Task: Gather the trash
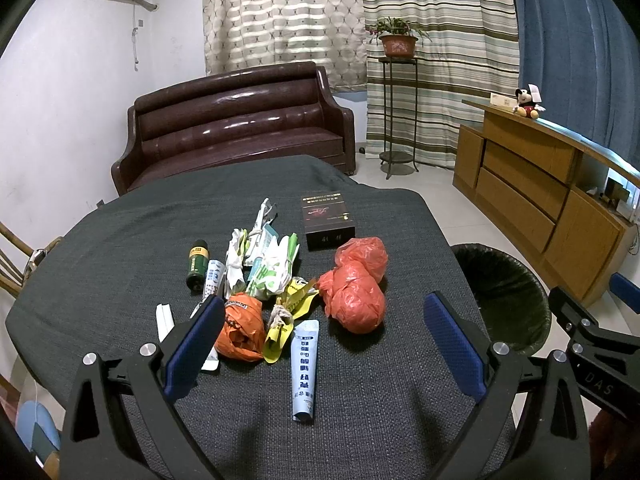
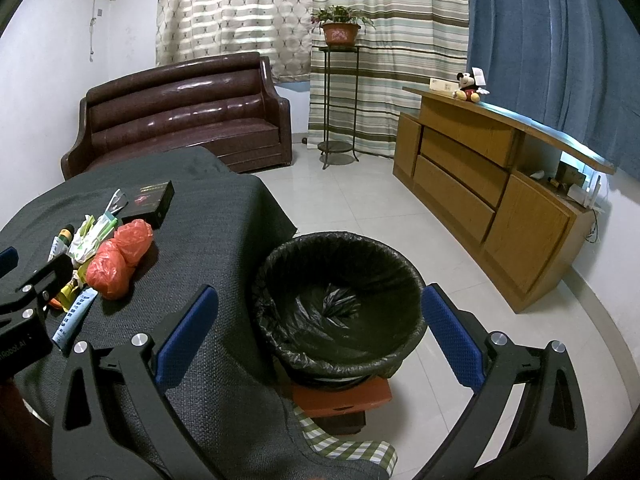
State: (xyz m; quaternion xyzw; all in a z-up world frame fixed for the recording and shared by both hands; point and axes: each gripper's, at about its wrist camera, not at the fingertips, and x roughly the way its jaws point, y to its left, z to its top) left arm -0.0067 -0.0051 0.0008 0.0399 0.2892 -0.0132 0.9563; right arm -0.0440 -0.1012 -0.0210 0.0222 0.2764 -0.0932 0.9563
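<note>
Blue tube (image 1: 304, 368) is seen at 12 o'clock betw. wide-open, empty left gripper (image 1: 324, 344), long axis fwd; right gripper (image 2: 320, 334), spread too, is farther.

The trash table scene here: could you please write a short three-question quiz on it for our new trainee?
1. True or false: the bin already holds one of the red bags.
2. Which item lies nearest the left gripper? A) the dark box B) the blue tube C) the green bottle
3. Fill in: the right gripper hovers over the ____.

Key:
1. False: both red bags lie on the table, and only the black liner shows inside the bin.
2. B.
3. Bin; the gripper is open and empty.
</note>
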